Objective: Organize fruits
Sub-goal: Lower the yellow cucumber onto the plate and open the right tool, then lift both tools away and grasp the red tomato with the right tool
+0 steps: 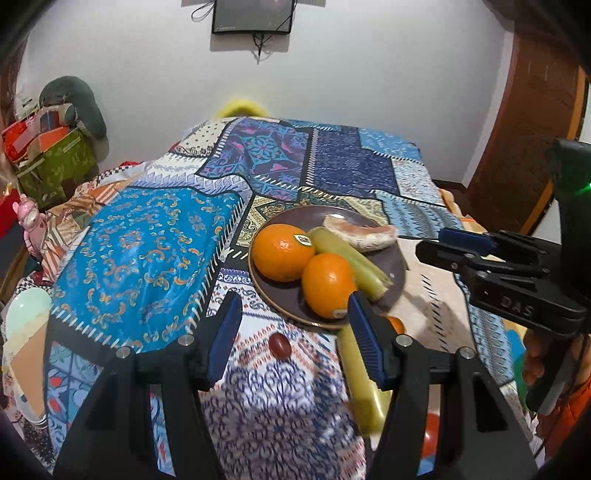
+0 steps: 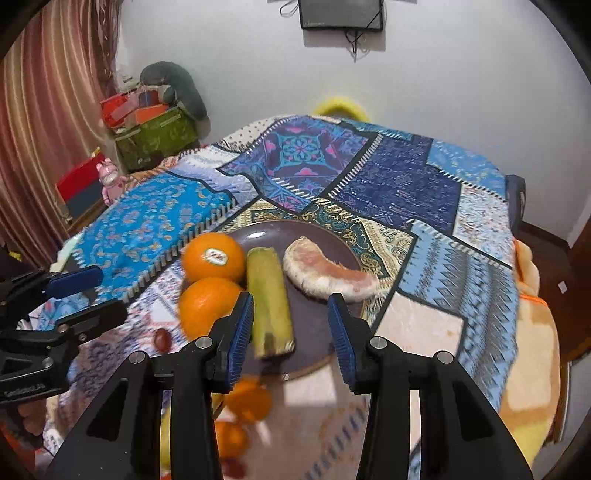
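A plate (image 2: 258, 230) sits on the patchwork cloth (image 2: 369, 177) that covers the desk. On the plate lie two oranges (image 2: 213, 257) at its left, one behind the other and touching. Just right of them lies a sugarcane stick (image 2: 269, 295), running front to back. Right of the stick, apart from it, lies a pomelo segment (image 2: 328, 275). Off the plate, near its front-left rim, a grape (image 1: 279, 346) rests on the cloth. Before the plate, a second stick (image 1: 360, 384) lies on the cloth with small oranges (image 2: 248, 400) beside it. Behind the desk, a screen (image 2: 340, 14) hangs on the wall. Left of the desk, boxes (image 2: 155, 129) are stacked.
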A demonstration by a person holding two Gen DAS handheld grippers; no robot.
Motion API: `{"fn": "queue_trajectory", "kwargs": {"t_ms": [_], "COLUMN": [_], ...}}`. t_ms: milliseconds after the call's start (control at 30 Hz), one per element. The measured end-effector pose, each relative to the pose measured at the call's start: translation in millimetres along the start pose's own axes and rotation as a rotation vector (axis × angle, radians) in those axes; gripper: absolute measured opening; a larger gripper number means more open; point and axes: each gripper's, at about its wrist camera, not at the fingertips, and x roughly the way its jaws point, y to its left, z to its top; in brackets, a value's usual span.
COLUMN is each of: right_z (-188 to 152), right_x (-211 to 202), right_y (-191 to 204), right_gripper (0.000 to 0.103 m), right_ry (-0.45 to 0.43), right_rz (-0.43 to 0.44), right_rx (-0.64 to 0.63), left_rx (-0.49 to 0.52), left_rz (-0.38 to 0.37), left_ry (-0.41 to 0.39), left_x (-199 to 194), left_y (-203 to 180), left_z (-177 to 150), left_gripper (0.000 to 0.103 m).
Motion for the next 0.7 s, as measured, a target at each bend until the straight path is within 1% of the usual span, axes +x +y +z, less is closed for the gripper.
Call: {"fn": "queue_trajectory", "kwargs": {"t_ms": [67, 133, 233, 333, 400, 500, 633, 700], "right_z": [-6, -12, -23, -33, -41, -53, -66, -73], "right_x": [-16, -35, -62, -83, -93, -100, -100, -98], "right_y": [6, 12, 18, 26, 33, 41, 46, 47], "right_gripper": [0.038, 0.038, 0.039, 0.041, 0.045, 0.047, 0.048, 0.051], "right_ry": [-0.017, -0.043, -0.072, -0.09, -0.092, -0.085, -0.061, -0.045], "right_rz": [-0.005, -0.03, -0.023, -0.025, -0.03, -0.026, -0.025, -0.025], "right_rx": [0.007, 0.006, 0.03, 0.036, 0.029, 0.026, 0.03, 0.034], "left_rx": [0.01, 0.015, 0.019, 0.027, 0.036, 0.049, 0.062, 0.066], "left_rz": [0.002, 0.001, 0.008, 0.008, 0.01, 0.015, 0.018, 0.022], "left_ry": [-0.016, -0.03, -0.058, -0.075, -0.082, -0.085, -0.082, -0.078], "left_x": [-18, -32, -56, -75, -86, -95, -103, -104], "left_y": [-5, -7, -11, -15, -19, -23, -27, -28], "left_z": [-4, -6, -12, -18, -23, -29, -40, -45], "left_gripper": [0.059, 0.06, 0.065, 0.067, 0.069, 0.07, 0.071, 0.072]}}
